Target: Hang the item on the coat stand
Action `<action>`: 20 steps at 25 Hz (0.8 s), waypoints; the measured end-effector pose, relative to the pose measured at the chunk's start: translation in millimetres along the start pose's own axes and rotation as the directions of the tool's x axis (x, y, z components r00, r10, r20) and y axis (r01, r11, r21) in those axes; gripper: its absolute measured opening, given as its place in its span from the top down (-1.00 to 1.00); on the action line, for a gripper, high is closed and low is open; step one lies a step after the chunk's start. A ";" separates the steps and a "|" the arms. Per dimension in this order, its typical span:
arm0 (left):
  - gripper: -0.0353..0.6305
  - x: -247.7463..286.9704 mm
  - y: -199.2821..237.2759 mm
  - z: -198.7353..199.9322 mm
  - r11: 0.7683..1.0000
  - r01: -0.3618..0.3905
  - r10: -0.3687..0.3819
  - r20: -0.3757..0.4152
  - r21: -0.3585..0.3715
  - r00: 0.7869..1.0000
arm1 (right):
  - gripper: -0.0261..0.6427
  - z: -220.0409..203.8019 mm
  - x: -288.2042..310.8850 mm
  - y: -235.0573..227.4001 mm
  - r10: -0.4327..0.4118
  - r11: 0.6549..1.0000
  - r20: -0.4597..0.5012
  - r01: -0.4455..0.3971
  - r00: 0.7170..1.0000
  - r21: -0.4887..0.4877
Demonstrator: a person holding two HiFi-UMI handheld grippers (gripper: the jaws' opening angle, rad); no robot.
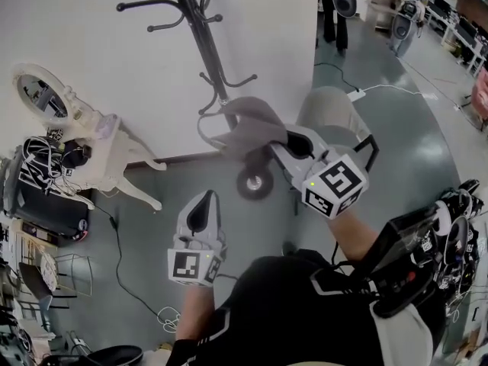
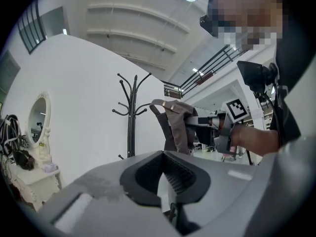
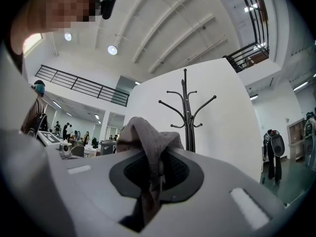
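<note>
Head view: my right gripper (image 1: 284, 142) sits just right of centre, its jaws clamped on a taupe-grey fabric bag with a strap (image 1: 250, 124). The bag hangs in the air at 12 o'clock from centre, just in front of the lower hooks of the black metal coat stand (image 1: 200, 29), whose pole runs up to the top edge. I cannot tell from here whether cloth and hook touch. My left gripper (image 1: 203, 198) is at 7 o'clock from the bag, well apart from it. A white carved dressing table with an oval mirror (image 1: 46, 94) stands at 9 o'clock.

Left gripper view: the left gripper (image 2: 163, 156) has its jaws drawn together with nothing between them. Only here do I see the bag (image 2: 177, 125) side-on, hanging from the right gripper at 1 o'clock, beside the coat stand (image 2: 131, 127) and apart from its pole.

Right gripper view: the right gripper (image 3: 155, 154) shows what the head view hides, the grey cloth (image 3: 148, 137) pinched between the pads and bunched over them. The coat stand (image 3: 186, 117) rises just behind, at 1 o'clock.
</note>
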State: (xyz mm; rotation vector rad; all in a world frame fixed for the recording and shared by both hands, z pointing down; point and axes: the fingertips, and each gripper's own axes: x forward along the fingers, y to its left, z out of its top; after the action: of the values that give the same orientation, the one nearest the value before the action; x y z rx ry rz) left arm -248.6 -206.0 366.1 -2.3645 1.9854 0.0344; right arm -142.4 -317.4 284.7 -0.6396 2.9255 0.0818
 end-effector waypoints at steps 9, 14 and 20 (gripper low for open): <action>0.83 47.6 25.8 21.6 0.992 -0.093 0.099 0.072 -0.082 0.993 | 0.83 15.7 31.3 -56.4 0.000 1.000 0.020 0.000 1.000 0.005; 0.83 71.3 34.4 32.7 0.993 -0.114 0.117 0.082 -0.035 0.990 | 0.83 18.7 44.5 -71.4 0.047 0.999 0.029 -0.047 0.998 0.007; 0.83 97.5 40.6 34.8 0.991 -0.134 0.135 0.083 -0.020 0.987 | 0.83 20.7 60.6 -91.6 0.095 0.995 0.031 -0.096 0.995 0.016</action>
State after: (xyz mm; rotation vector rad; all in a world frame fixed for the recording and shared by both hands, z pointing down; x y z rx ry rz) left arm -271.0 -306.9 325.3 -2.1946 2.1078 0.1514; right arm -155.8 -423.7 252.9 -0.4910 2.9235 0.0762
